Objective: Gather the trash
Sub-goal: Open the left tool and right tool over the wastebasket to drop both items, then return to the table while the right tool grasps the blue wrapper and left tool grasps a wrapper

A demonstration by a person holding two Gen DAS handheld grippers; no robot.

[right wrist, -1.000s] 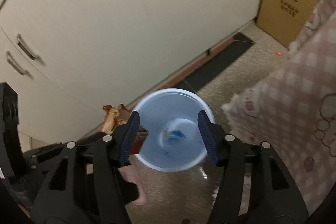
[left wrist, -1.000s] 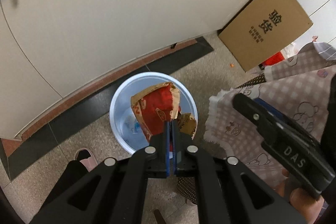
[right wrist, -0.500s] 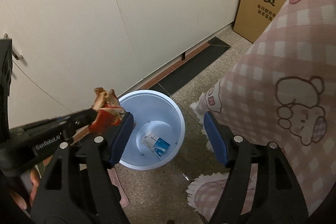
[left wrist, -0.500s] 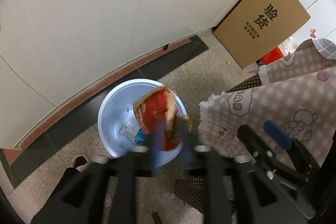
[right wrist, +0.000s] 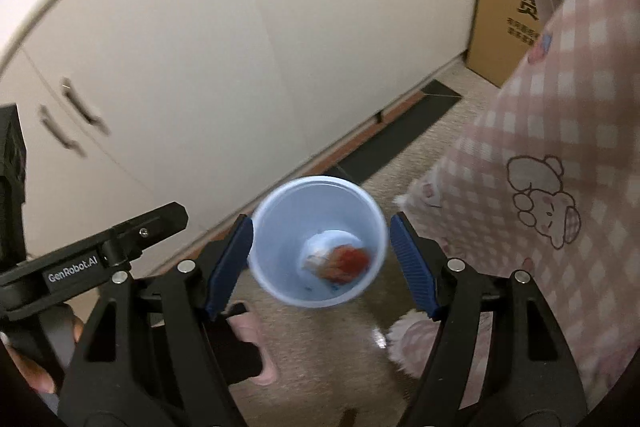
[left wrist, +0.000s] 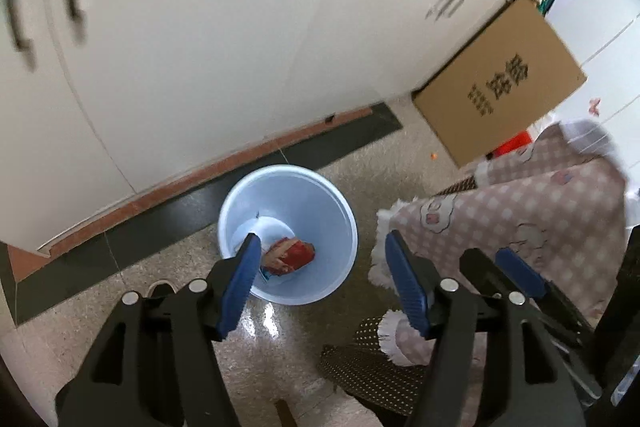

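1. The left gripper [left wrist: 320, 259] is spread wide and holds nothing; the right gripper [right wrist: 320, 251] is likewise wide and empty.
2. Below and ahead of both, the red snack wrapper [left wrist: 290, 255] lies at the bottom of the pale blue bin [left wrist: 340, 203], beside a small blue-and-white carton, clear of the fingers.
3. This drop looks done; the next move calls for turning toward the pink checked cloth [left wrist: 560, 203] to find more trash.
4. Beyond stand the white cabinets [left wrist: 240, 27] and a cardboard box [left wrist: 500, 79].
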